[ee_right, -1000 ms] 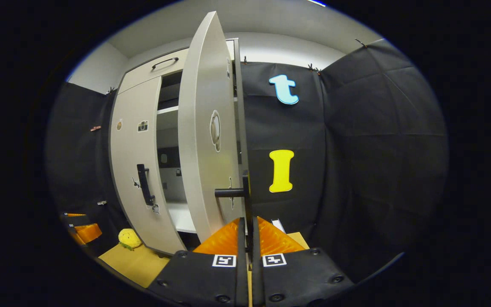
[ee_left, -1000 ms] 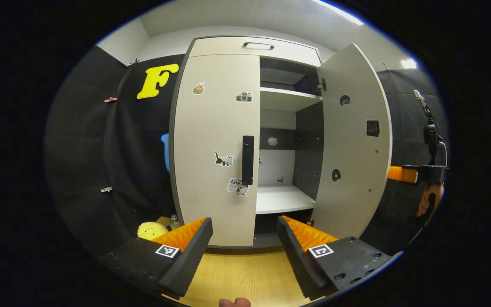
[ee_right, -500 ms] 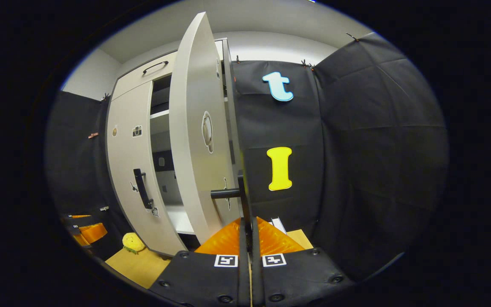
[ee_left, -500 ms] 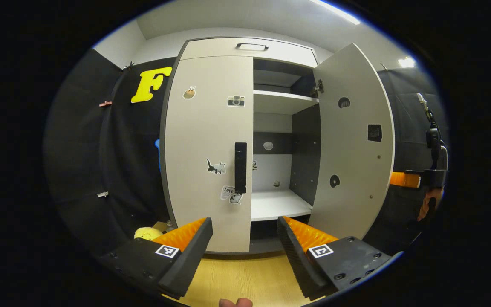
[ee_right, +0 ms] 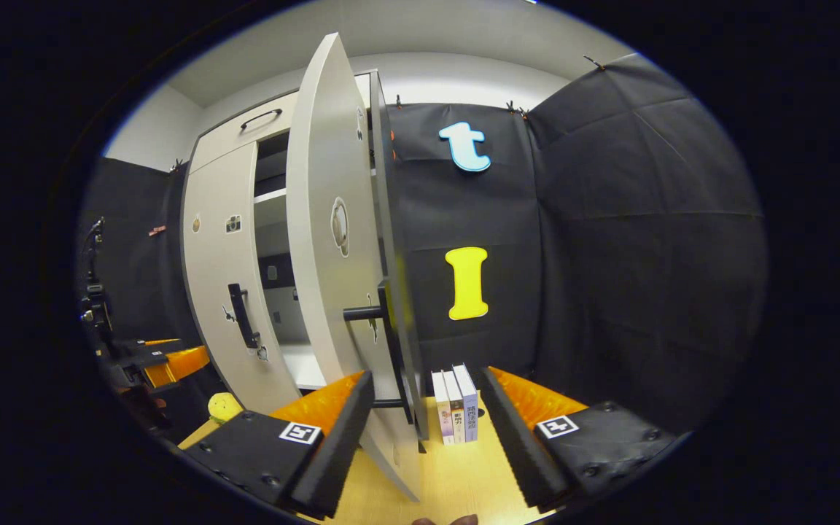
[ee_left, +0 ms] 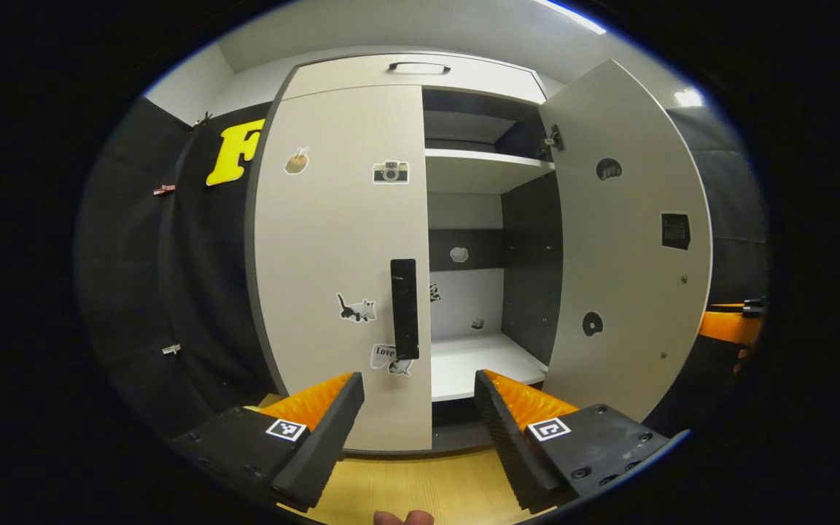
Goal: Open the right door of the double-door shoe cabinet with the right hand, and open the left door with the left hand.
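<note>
While the right door [ee_left: 628, 240] stands swung open, the left door [ee_left: 336, 255] remains closed. Right gripper [ee_right: 426, 408]: fingers spread, straddling the right handle [ee_right: 391, 350]. Left gripper [ee_left: 418, 401]: fingers spread; next, close on the left handle [ee_left: 404, 308] at 12 o'clock.

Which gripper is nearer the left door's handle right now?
Left. The left gripper faces the left door's handle, just below it. The right gripper straddles the open right door's edge, farther off.
</note>
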The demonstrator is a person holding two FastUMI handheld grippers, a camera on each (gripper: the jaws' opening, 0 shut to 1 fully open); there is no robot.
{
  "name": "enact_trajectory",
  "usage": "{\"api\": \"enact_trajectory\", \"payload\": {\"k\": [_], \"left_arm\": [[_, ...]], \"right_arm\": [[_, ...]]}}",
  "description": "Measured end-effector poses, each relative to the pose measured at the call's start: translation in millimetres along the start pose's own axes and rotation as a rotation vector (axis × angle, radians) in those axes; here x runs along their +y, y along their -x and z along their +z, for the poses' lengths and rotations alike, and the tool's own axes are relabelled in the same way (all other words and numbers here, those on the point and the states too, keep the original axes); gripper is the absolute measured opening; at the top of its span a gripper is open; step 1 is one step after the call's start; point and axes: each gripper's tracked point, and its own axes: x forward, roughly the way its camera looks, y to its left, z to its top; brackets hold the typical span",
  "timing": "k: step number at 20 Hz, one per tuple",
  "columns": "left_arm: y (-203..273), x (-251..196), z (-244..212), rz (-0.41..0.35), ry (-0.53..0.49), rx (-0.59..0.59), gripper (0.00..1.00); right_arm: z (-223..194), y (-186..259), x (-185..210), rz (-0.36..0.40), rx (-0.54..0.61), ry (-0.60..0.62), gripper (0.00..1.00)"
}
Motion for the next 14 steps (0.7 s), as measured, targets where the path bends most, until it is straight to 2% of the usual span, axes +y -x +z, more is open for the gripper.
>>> {"api": "enact_trajectory", "payload": {"k": [2, 5, 9, 11, 13, 14], "left_arm": [[-19.8, -1.9, 5.7, -0.003, -0.004, -0.006, 0.95], [-52.0, 0.9, 13.0, 0.013, -0.025, -0.013, 0.95], [-90.3, 12.0, 25.0, 0.023, 0.019, -0.032, 0.94], [-107.2, 27.9, 28.8, 0.066, 0.008, -0.041, 0.88], [-120.5, 36.9, 27.6, 0.093, -0.016, -0.036, 0.75], [-124.5, 32.6, 28.4, 0.072, -0.008, -0.042, 0.64]], "right_arm": [[6.3, 8.5, -7.9, -0.016, -0.021, 0.002, 0.96], [7.5, 21.7, -12.4, -0.022, -0.019, 0.053, 0.98], [10.2, 30.4, -16.9, -0.03, -0.04, 0.089, 0.98], [10.1, 31.8, -19.9, -0.026, -0.032, 0.078, 0.98], [13.6, 30.0, -28.6, -0.038, -0.039, 0.08, 0.98], [15.5, 29.3, -33.8, -0.047, -0.044, 0.084, 0.98]]}}
